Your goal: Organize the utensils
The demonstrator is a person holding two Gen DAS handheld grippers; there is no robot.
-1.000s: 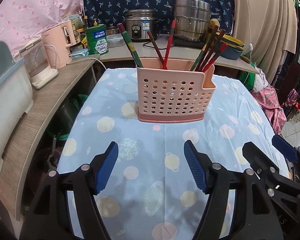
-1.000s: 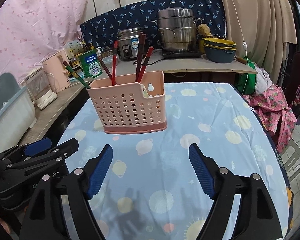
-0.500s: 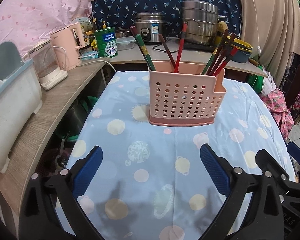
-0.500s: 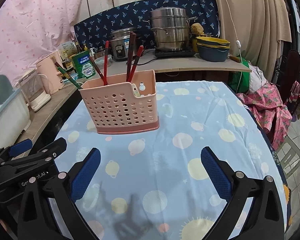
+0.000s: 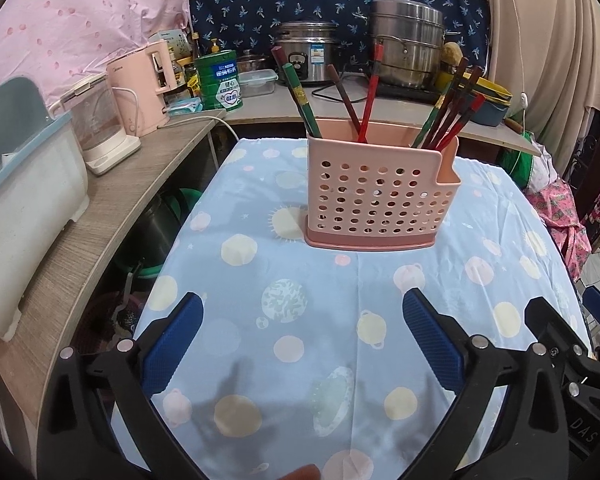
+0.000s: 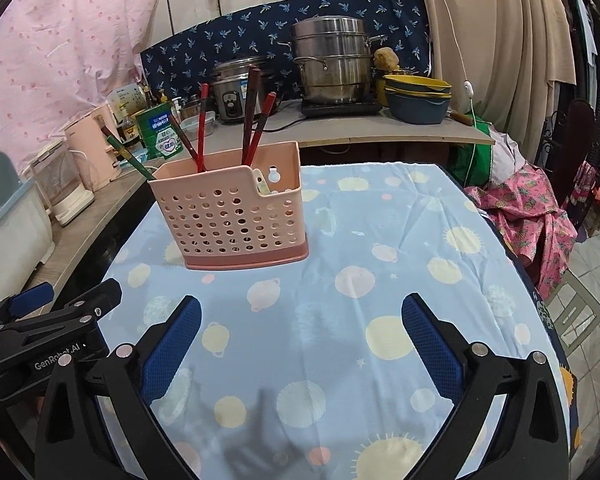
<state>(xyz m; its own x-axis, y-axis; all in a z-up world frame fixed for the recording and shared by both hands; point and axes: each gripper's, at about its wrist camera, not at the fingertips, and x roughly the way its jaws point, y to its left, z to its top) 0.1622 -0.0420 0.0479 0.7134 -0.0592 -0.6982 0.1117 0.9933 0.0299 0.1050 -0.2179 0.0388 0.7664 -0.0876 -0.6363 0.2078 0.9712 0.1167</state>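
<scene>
On the table (image 5: 228,364), under a blue cloth (image 6: 380,248) printed with suns and planets, a pink holder (image 5: 374,196) stood upright toward the far middle, its perforated front wall facing both cameras. Beyond it ran a counter (image 5: 260,110) with a steel steamer pot (image 5: 406,46), a rice cooker (image 5: 306,54), a green tin (image 5: 219,80) and stacked bowls (image 6: 418,98), and along the left side a wooden shelf (image 5: 112,200) carried a pink kettle (image 5: 146,88), a clear kettle (image 5: 98,124) and a white bin (image 5: 24,188). Beige curtains (image 6: 496,40) hung at the right, with a pink patterned fabric (image 6: 540,220) heaped below them. Chopsticks (image 5: 370,98) stood in the holder, leaning apart: in the left wrist view a green one and two reddish ones rose from the left and middle part, and a tight bunch (image 5: 450,112) leaned out of the right end by the notch. In the right wrist view a pale object showed just inside that notch, too small to identify. The left gripper (image 5: 302,340) hovered low over the near part of the cloth, well short of the holder, its blue pads (image 5: 172,344) spread wide and nothing between them. The right gripper (image 6: 300,340) hung likewise beside it, its pads (image 6: 432,344) equally far apart and holding nothing, and each gripper showed at the edge of the other's view.
</scene>
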